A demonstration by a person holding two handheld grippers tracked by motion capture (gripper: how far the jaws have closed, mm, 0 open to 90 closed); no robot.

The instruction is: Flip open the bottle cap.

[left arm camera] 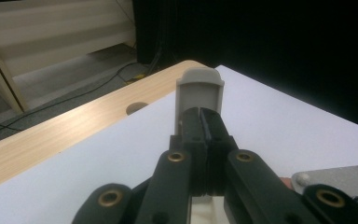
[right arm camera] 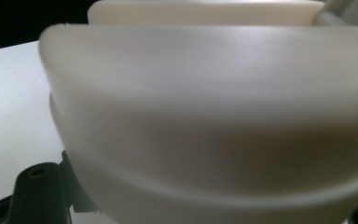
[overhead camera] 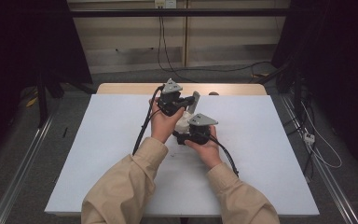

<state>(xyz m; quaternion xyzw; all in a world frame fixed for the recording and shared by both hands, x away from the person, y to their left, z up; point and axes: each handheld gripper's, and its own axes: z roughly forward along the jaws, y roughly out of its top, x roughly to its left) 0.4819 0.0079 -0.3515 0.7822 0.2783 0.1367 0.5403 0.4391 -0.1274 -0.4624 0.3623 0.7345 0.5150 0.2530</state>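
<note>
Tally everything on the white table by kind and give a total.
Hand-held tongs: 2 (left tongs, right tongs)
Cream plastic piece with a grey upright tab, held between them: 1
Total: 3

Both hands hold the left gripper (overhead camera: pixel 182 101) and right gripper (overhead camera: pixel 182 136) close together, jaws closed.

You've got two grippers in play, a left gripper (overhead camera: pixel 182 103) and a right gripper (overhead camera: pixel 186 135), one in each hand, so two hands. Each carries one grey three-cornered plate, two plates in all, and one black cable apiece, two cables. Between them sits one pale plastic container (right arm camera: pixel 214 116) with one grey handle (left arm camera: pixel 199 91). One table (overhead camera: pixel 261 140), wearing one white sheet, and one hole (left arm camera: pixel 137 108) in its wooden edge.
</note>
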